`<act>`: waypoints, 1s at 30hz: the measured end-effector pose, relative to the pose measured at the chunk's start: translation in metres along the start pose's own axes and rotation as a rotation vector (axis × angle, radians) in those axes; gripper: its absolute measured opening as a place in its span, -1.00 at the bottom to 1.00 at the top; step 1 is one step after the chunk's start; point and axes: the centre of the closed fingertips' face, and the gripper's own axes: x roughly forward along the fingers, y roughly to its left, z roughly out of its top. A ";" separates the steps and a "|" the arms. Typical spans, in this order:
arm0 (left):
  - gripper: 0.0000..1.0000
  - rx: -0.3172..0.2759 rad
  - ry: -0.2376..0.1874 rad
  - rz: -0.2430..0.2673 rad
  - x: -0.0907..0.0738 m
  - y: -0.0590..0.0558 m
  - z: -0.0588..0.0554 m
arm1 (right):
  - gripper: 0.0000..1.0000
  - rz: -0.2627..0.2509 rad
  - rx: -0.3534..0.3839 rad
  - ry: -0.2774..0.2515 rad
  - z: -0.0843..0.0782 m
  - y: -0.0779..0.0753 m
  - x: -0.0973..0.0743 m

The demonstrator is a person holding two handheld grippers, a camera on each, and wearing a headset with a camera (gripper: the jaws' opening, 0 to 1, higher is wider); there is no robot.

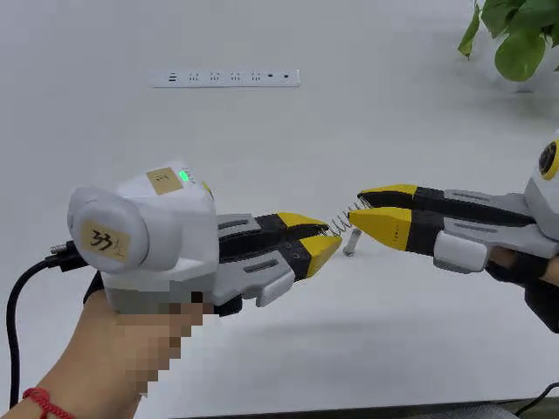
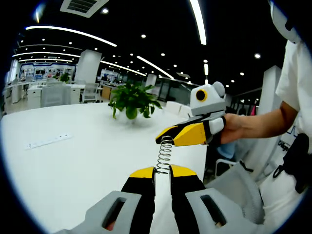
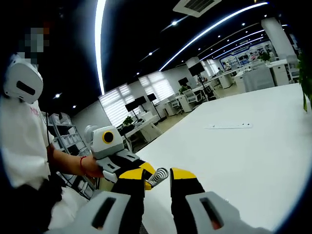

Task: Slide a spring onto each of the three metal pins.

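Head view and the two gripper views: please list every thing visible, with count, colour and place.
table: one, white
spring: one, silver, between the two grippers' tips
metal pin: one, silver, on the table near the spring
power strip: one, white, far on the table
plant: one, green, far right corner
cable: one, black, trailing from the left gripper
left gripper: white, yellow tips, shut on the spring
right gripper: white, yellow tips, shut on the spring

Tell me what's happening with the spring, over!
Left gripper shut on spring. Right gripper shut on other end. One pin on table below. Nothing blocking.
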 end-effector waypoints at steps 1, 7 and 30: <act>-0.78 -0.003 -0.003 -0.002 0.000 0.000 0.000 | -0.63 0.006 0.005 -0.003 0.001 0.001 0.000; -0.78 -0.008 -0.008 -0.011 0.000 -0.002 0.000 | -0.75 0.011 0.002 -0.011 0.004 0.001 -0.001; -0.75 0.082 0.062 -0.027 0.002 -0.007 -0.016 | -0.77 0.022 -0.162 0.137 -0.005 0.013 0.006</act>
